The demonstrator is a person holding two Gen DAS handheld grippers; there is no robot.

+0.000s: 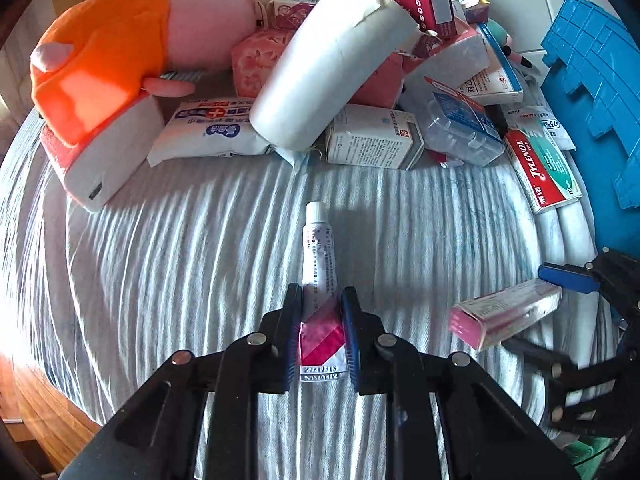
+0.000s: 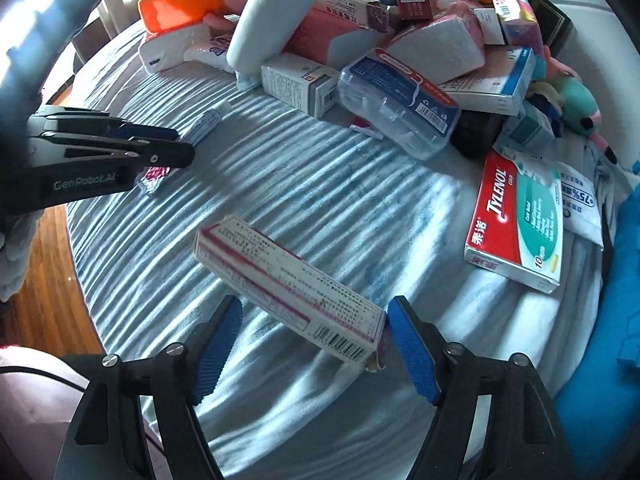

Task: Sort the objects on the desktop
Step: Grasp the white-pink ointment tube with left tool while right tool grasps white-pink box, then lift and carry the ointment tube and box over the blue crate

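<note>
A small white ointment tube (image 1: pixel 318 256) with a pink-and-red crimped end lies on the striped cloth. My left gripper (image 1: pixel 322 292) points down at it, and both blue pads press on the crimped end, so it is shut on the tube. From the right wrist view the same tube (image 2: pixel 208 122) pokes out beyond the left gripper (image 2: pixel 176 148). A long white-and-pink medicine box (image 2: pixel 288 284) lies slantwise between the fingers of my right gripper (image 2: pixel 316 304). The right pad meets the barcode end and the left fingertip meets its long side. That box (image 1: pixel 500 316) also shows at the right of the left wrist view.
A heap at the back holds a white paper roll (image 1: pixel 332 64), an orange-and-pink plush (image 1: pixel 108 56), medicine boxes and a clear plastic case (image 2: pixel 400 100). A Tylenol box (image 2: pixel 516 220) lies right, beside a blue crate (image 1: pixel 596 72). The table edge and wood floor (image 2: pixel 44 248) are left.
</note>
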